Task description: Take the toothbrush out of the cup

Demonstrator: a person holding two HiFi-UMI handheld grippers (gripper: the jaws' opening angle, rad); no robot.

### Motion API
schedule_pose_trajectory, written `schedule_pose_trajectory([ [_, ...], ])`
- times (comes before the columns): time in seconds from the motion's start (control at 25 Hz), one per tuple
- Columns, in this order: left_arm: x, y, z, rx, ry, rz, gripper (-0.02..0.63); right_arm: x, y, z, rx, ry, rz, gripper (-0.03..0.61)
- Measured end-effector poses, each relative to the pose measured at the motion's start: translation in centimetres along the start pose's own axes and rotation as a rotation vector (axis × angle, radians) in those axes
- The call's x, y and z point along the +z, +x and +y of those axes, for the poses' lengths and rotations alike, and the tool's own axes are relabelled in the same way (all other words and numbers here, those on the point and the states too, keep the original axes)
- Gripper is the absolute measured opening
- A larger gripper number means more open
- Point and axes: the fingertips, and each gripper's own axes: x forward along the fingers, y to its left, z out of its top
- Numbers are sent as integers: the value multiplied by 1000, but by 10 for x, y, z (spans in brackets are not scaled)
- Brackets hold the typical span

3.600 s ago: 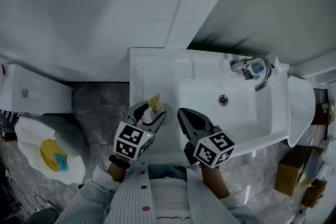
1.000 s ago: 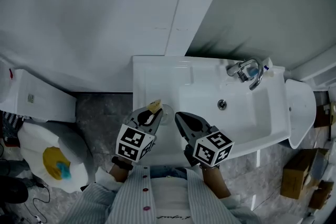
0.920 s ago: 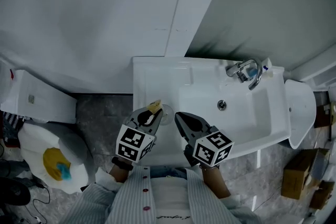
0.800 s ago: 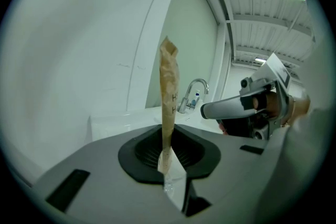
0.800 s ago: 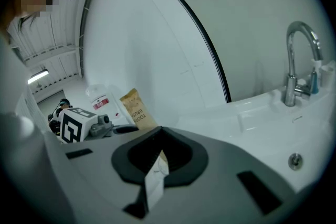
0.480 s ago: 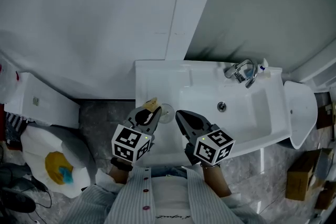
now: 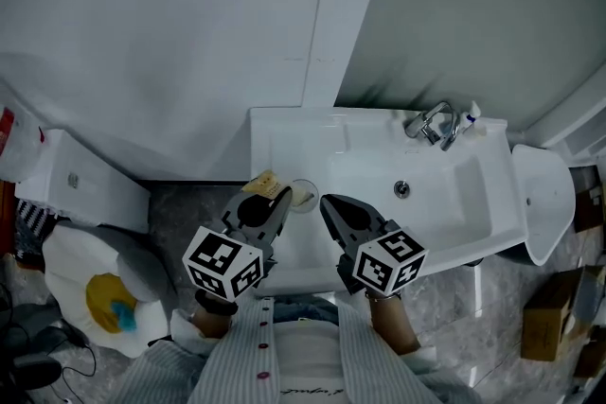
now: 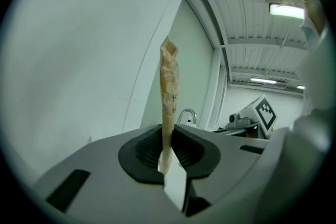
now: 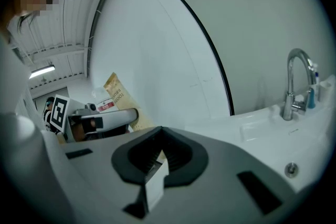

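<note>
— The toothbrush wrapper (image 8: 169, 86)?
— Matt brown paper, creased. The sink (image 7: 454, 194) looks glossy white; its tap (image 7: 431, 123), polished metal.
— The left gripper (image 8: 167, 162)?
— Smooth matt grey plastic; ribbed black pads (image 8: 148, 150).

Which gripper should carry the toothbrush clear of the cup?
Left. The left gripper has its jaws clamped on the wrapped toothbrush by the cup; the right gripper is shut and empty.

Wrapped toothbrush (image 7: 262, 184) clamped in left gripper (image 7: 277, 197), seen just left of cup (image 7: 303, 195) (cup set on sink (image 7: 284, 132) ledge). Right gripper (image 7: 331, 204) held alongside, jaws together.
</note>
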Motion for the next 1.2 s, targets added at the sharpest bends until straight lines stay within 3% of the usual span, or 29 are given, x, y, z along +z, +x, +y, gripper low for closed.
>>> schedule_pose_trajectory([
  [0.32, 18, -36, -17, 7, 20, -28, 49, -7, -7, 21, 18, -16, 9, 11],
  [0.72, 6, -75, -22, 58, 28, -4, 49, -15, -20, 37, 21, -20, 10, 11],
  [1.2, -7, -71, -33, 46, 23, 22, 49, -17, -38, 35, 4, -29, 8, 11],
])
